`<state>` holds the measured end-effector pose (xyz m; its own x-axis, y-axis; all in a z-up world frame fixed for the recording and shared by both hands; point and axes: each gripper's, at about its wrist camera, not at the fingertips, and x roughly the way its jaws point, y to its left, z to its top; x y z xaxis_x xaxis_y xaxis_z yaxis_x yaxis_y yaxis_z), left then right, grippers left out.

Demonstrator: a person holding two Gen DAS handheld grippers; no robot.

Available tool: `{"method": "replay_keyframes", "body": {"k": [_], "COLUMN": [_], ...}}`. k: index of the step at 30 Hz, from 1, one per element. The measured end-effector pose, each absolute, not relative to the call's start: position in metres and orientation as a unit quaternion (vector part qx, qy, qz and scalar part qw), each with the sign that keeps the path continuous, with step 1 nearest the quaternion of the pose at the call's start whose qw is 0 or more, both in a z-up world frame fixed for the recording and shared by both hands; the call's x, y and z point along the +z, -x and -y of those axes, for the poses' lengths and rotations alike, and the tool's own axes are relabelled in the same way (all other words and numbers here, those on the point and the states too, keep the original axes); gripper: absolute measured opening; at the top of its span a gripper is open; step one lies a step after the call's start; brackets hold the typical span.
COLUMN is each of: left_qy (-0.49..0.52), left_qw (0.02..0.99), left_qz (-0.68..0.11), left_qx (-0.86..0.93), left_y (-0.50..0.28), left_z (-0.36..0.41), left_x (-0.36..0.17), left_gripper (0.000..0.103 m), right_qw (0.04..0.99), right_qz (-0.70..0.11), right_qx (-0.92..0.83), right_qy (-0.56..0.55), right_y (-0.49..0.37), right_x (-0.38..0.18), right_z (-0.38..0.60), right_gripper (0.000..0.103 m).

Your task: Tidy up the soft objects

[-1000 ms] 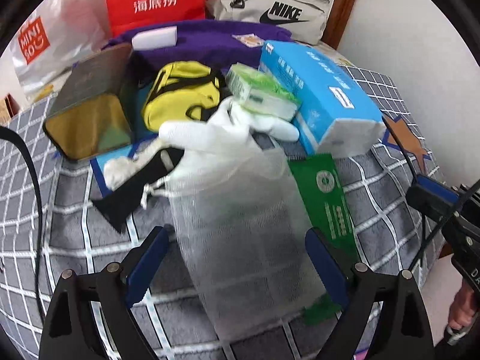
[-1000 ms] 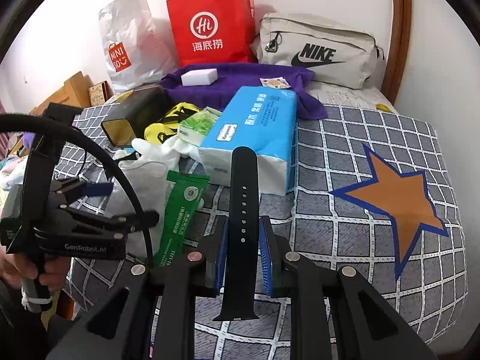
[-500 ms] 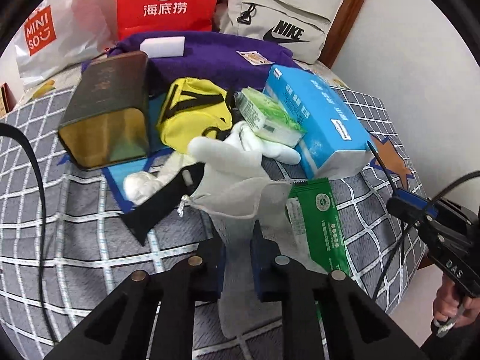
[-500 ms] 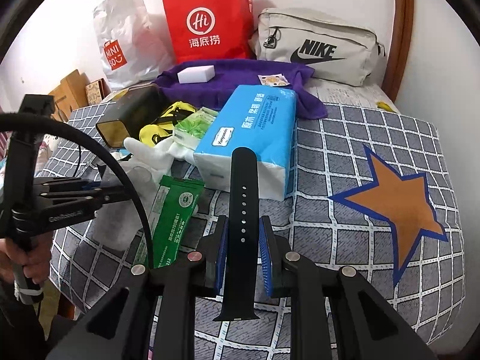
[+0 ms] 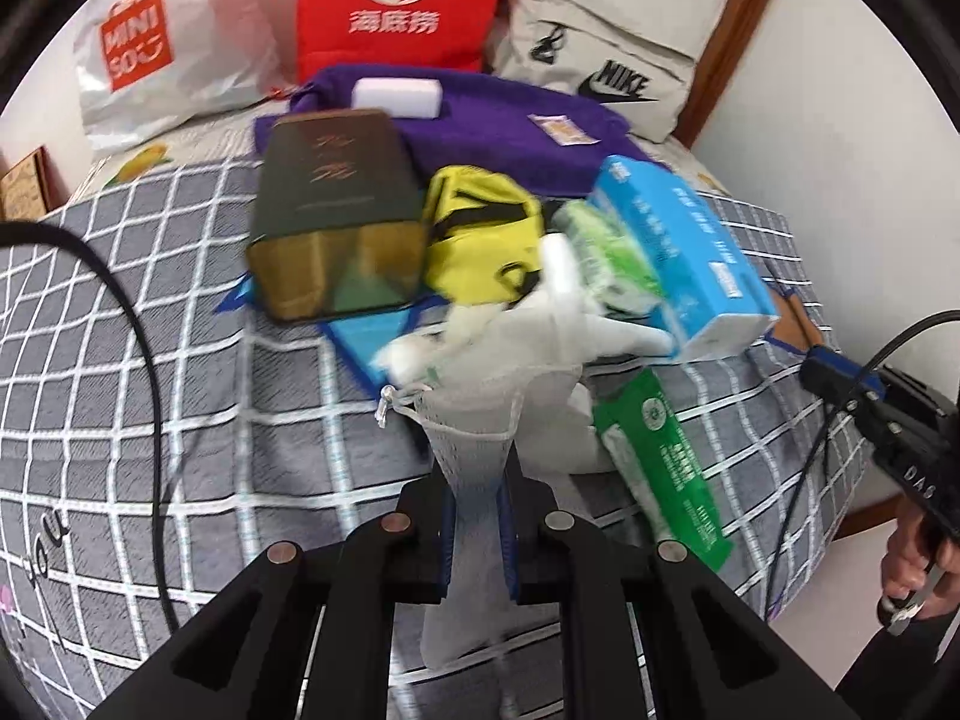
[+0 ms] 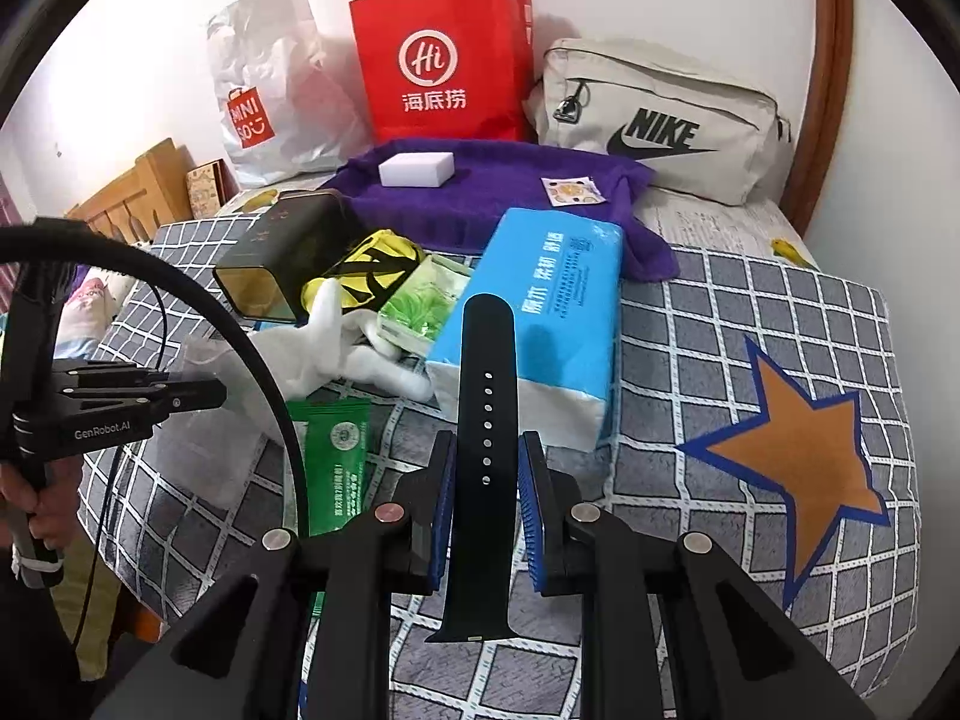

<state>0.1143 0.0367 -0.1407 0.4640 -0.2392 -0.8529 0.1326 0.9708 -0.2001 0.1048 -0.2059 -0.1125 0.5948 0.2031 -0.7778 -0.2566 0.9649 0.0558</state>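
My left hand-held gripper (image 5: 477,516) is pinching the white mesh pouch (image 5: 474,450) just below its drawstring mouth, so the opening stays upward and ready to take something. Those jaws have just been closing: 1 second ago they stood spread either side of the flat pouch on the bed, now the netting is bunched between them and lifted. My right hand-held gripper (image 6: 483,498) is pressed onto the black watch strap (image 6: 483,420), gripped mid-length so it stands straight up; that grip is unchanged. I reckon the strap goes into the pouch next. Beyond lie the green sachet (image 5: 666,456) and white glove (image 5: 558,324) on the checked bedspread (image 5: 150,420), then the blue tissue pack (image 6: 552,300), farthest the red bag (image 6: 441,60).
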Motion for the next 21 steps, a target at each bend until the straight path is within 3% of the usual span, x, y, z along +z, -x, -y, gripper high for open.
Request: {"method": "replay_keyframes", "body": {"k": [9,21], "left_qy": [0.043,0.081], "left_qw": [0.850,0.868], "left_qz": [-0.519,-0.481], "left_qx": [-0.085,-0.093], "left_y": [-0.105,-0.118], "left_z": [-0.062,-0.078], "left_x": [-0.150,-0.116], "left_gripper": [0.014,0.011], "right_qw": [0.884,0.894], "right_qz": [-0.443,-0.419], "right_qx": [0.140,0.149], "right_qy": [0.041,0.047], "right_y": [-0.110,-0.121], "right_x": [-0.120,-0.096], "right_z": [0.193,0.184], "right_gripper": [0.020,0.020]}}
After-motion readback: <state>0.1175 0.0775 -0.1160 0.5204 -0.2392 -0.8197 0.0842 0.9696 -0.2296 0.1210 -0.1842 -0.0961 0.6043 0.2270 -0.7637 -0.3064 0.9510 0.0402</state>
